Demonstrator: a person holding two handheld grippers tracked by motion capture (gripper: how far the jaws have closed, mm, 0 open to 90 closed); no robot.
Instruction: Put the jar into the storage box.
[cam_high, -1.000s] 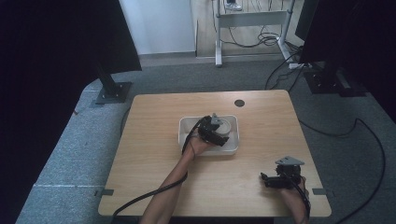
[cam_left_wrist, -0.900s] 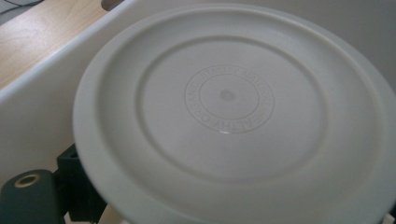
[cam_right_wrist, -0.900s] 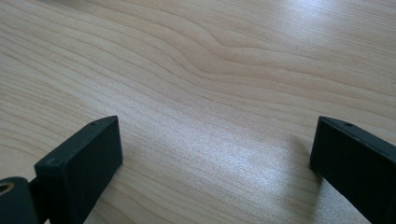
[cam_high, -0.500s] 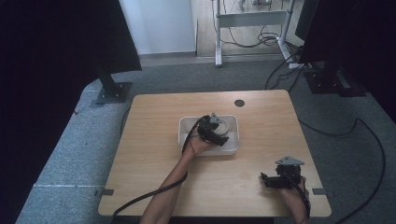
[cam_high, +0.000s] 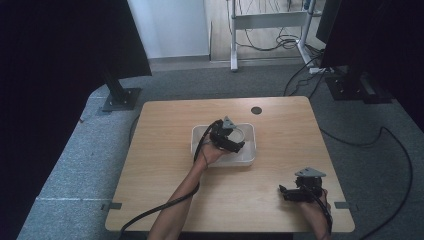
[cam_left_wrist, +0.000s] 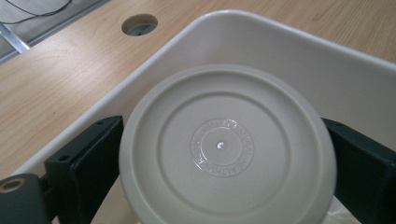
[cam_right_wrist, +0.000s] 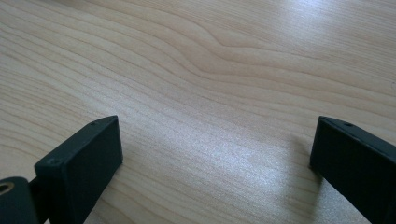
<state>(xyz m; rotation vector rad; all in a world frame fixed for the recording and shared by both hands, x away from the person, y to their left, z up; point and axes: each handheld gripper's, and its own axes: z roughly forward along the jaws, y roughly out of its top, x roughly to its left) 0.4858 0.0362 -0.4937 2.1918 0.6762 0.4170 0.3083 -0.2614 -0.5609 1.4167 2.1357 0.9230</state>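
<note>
Standing on grey carpet: a light wooden table, with the person's forearms reaching in from its near edge in the high view.
Table surface: pale wood grain, with a round cable hole near the far edge, just beyond the tray.
Tray: a white rectangular tray with rounded corners sits about mid-table; in the left gripper view its rim curves around behind the held object.
Round object: a cream, disc-like lid or bowl base with concentric rings and small embossed lettering at its centre, which I cannot read; it is inside the tray, over its far part, and it is unclear whether it touches the tray floor.
Left gripper: held over the tray by the left hand; its two black jaws press against opposite edges of the round object, grasping it.
Right gripper: held by the right hand at the near right corner of the table, well apart from the tray; in the right gripper view its jaws stand wide apart over bare wood, released with nothing between them.
Cables: a black cable trails back along the left forearm and off the near edge of the table.
</note>
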